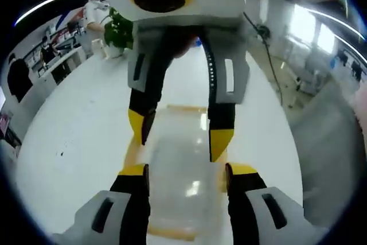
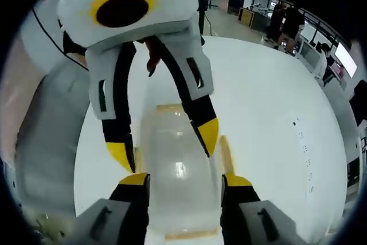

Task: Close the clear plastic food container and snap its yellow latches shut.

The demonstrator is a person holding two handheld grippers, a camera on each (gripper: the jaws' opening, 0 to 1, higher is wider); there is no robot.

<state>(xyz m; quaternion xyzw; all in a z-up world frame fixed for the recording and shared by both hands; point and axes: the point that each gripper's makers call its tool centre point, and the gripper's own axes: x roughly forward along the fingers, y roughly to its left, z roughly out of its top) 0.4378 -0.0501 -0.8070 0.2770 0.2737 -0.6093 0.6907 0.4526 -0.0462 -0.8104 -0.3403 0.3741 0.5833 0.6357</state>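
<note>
While the clear container [image 1: 180, 167] is lying on the white bench [image 1: 74, 136], I am holding both grippers over it from opposite ends. Its long side is running between them. My left gripper [image 1: 184, 171] is spreading its jaws wide across the lid, gripping nothing. My right gripper [image 2: 184, 179] is doing the same.
</note>
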